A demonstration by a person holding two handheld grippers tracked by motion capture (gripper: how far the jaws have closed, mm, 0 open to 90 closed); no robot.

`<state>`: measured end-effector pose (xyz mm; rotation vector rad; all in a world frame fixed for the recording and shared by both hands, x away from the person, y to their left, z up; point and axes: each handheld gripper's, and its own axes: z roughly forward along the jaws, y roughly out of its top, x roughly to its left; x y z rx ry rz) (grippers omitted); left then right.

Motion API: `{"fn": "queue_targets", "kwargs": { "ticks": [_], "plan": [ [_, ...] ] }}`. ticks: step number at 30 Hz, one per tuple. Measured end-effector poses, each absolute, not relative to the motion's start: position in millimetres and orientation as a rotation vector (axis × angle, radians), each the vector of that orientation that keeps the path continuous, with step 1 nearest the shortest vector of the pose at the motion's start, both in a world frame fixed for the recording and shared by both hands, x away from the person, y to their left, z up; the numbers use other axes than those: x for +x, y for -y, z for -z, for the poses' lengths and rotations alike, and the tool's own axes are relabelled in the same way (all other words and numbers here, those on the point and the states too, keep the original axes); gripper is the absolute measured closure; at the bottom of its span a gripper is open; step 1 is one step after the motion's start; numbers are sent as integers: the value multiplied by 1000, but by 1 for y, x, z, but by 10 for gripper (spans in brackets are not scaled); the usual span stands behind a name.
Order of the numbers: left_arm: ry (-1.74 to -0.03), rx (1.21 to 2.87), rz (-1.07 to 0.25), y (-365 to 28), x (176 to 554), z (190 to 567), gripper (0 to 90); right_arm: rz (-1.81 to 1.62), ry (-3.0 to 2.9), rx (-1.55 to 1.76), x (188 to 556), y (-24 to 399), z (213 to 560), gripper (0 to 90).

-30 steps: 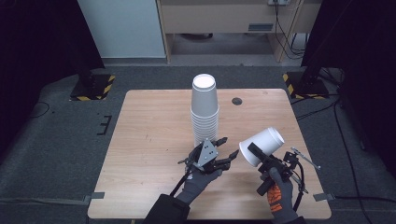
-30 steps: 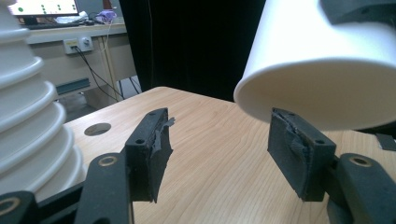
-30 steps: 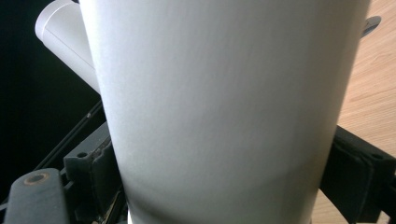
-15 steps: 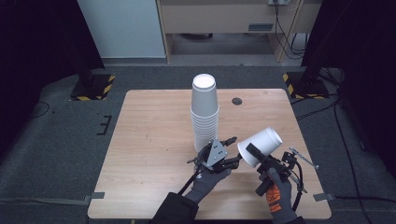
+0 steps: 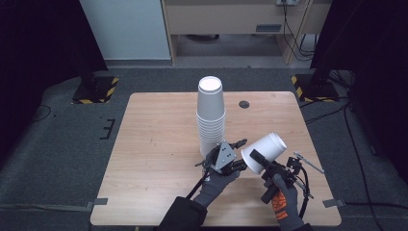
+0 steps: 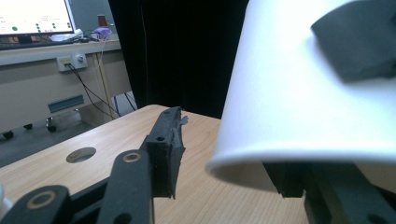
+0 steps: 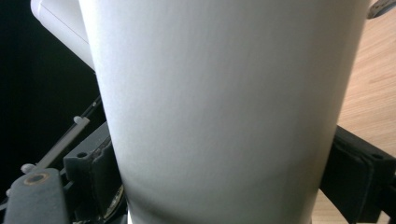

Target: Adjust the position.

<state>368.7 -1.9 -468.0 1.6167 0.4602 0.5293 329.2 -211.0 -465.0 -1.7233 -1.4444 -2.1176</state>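
The right gripper (image 5: 253, 158) is clamped on a single white paper cup (image 5: 263, 152), holding it tilted above the worktop (image 5: 154, 144) near the front edge, towards the right front corner, with its base pointing up and away and its open rim facing the left gripper (image 5: 235, 155). In the right gripper view the cup wall sits squarely between the two black jaws, both pads against it. The left gripper is at the cup's rim: its jaws have just been closing, and in the left gripper view the rim (image 6: 299, 163) lies between them, one jaw free on the near side with a clear gap to the paper, the other hidden behind the cup, so I read it as not yet gripping. Just behind the two hands stands the tall stack of cups (image 5: 210, 115), upside down, at the middle of the worktop. This looks like a hand-over or a two-handed steadying of the loose cup. The next move calls for the left jaws to meet the rim gently, since thin paper crumples easily, before the right lets go.
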Motion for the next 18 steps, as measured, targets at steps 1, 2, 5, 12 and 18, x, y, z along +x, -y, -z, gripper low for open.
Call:
{"fn": "queue_targets", "kwargs": {
  "ticks": [1,2,5,12,18],
  "plan": [
    [-456,1619,-531,3,369,467,531,2112,1445,-1723,329,211,465,125],
    [-453,1618,-534,3,368,467,547,2112,1444,-1721,329,210,465,125],
    [-458,1625,-534,4,368,468,600,2108,1446,-1714,329,209,466,125],
    [-447,1643,-562,3,368,468,715,2089,1456,-1706,330,207,468,122],
    [-430,1656,-561,1,366,469,793,2092,1419,-1704,330,210,468,116]
  ]
}}
